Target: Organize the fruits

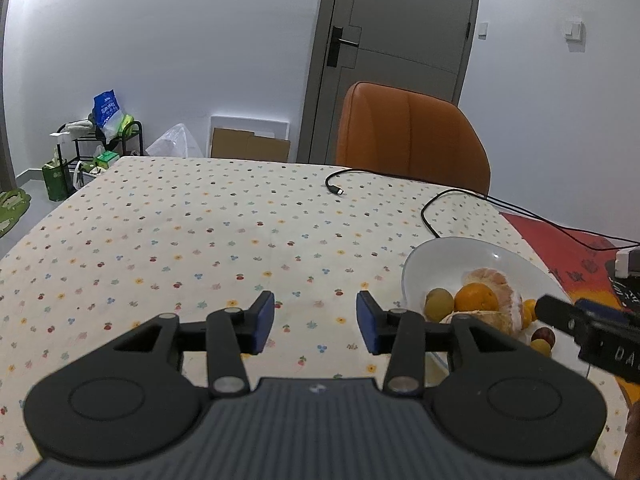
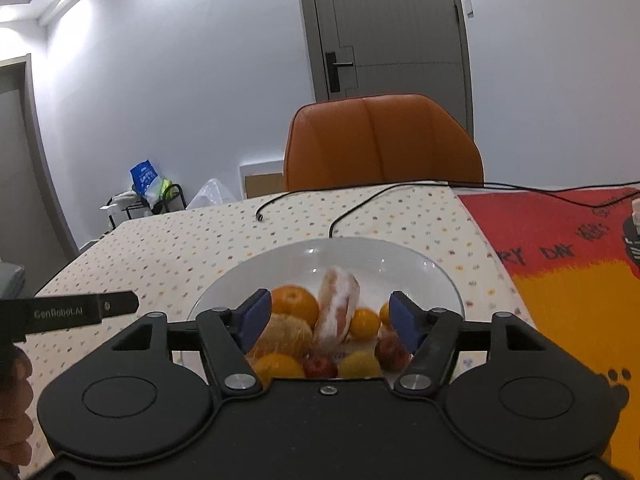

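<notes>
A white bowl point(image 1: 436, 256) point(image 2: 360, 252) on the dotted tablecloth holds a pile of fruit: an orange point(image 1: 476, 298) point(image 2: 295, 301), peeled pomelo pieces point(image 1: 502, 310) point(image 2: 338, 308), a greenish-yellow fruit point(image 1: 439, 303), small yellow fruits point(image 2: 364, 323) and small red ones point(image 1: 544, 335) point(image 2: 320, 367). My left gripper point(image 1: 316, 322) is open over bare cloth, left of the bowl, with nothing between its fingers. My right gripper point(image 2: 331, 322) is open just above the fruit pile; its blue pads point(image 2: 256, 316) flank the pomelo without touching it. The right gripper's finger point(image 1: 560, 316) reaches over the bowl in the left wrist view.
A black cable point(image 1: 432, 204) point(image 2: 360, 200) loops behind the bowl, its plug end point(image 1: 338, 191) lying loose. A red and yellow mat point(image 2: 560, 264) point(image 1: 560, 248) covers the table's right side. An orange chair point(image 1: 408, 136) point(image 2: 380, 144) stands at the far edge.
</notes>
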